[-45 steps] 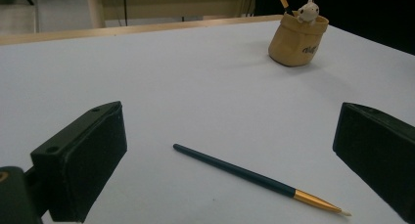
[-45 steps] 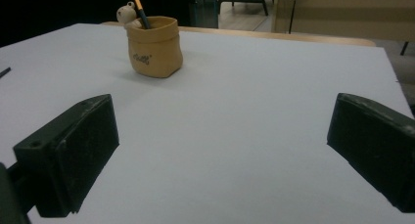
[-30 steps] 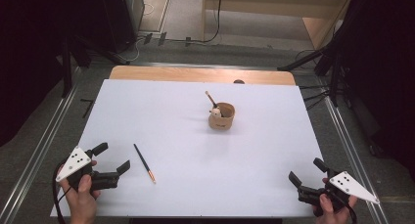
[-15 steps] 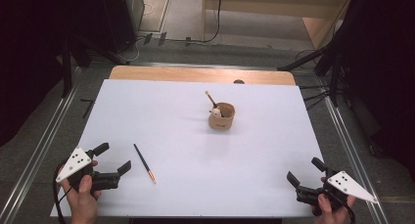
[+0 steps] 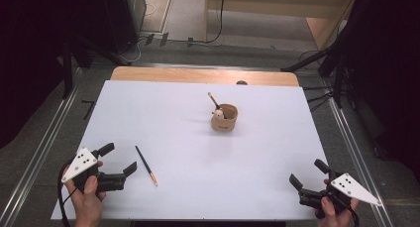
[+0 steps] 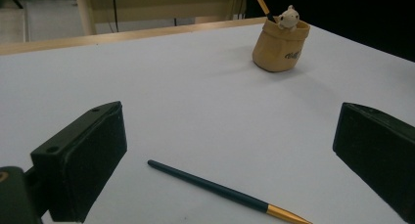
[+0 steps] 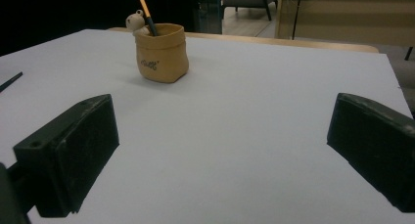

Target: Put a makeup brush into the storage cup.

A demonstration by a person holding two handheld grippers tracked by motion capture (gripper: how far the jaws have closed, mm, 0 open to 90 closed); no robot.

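A small tan sack-shaped holder [image 5: 224,118] stands upright past the middle of the white table, with a brush [image 5: 214,100] and a little white figure in it; the holder [image 6: 280,44] shows far off in the left gripper view and the holder [image 7: 162,52] in the right gripper view. A dark pencil [image 5: 146,165] with a gold tip lies flat near the front left, and this pencil [image 6: 222,192] sits just ahead of my left jaws. My left gripper [image 5: 118,159] is open beside it, not touching. My right gripper [image 5: 308,172] stands open at the front right, holding nothing.
The white table top [image 5: 163,118] ends in a wooden strip [image 5: 198,76] at the far edge. Metal rails [image 5: 47,138] run along both sides. Dark stands and cables [image 5: 148,38] sit on the floor beyond the table.
My right gripper has shifted slightly leftward along the front edge. The left gripper, pencil and holder stay where they were.
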